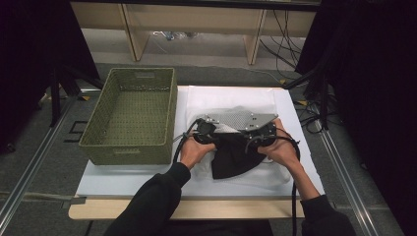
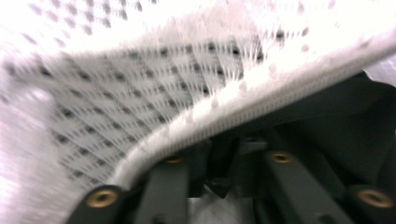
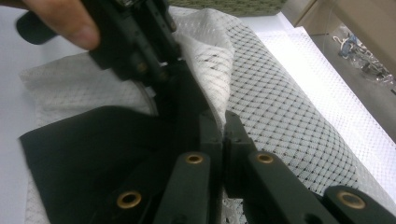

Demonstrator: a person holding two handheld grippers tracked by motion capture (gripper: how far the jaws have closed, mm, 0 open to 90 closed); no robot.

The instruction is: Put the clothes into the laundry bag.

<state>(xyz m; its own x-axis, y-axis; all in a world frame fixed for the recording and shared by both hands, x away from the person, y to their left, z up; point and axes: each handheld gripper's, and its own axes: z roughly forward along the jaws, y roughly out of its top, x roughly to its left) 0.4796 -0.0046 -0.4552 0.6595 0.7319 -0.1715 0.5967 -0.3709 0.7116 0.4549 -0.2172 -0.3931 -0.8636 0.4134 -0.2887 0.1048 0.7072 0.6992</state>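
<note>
Nearest me, the black cloth (image 1: 235,156) lies limp on the white table (image 1: 123,179) under my hands, soft and light, so it will sag wherever I don't pinch it. My right gripper (image 3: 223,122) has its jaws pressed together at the mesh bag's (image 3: 280,112) edge beside that cloth; whether my left gripper (image 1: 202,129) is clamped I cannot tell. The mesh is floppy and snaggy, best taken by its stitched hem (image 2: 261,105), and beyond it to the left stands the green basket (image 1: 129,147).
</note>
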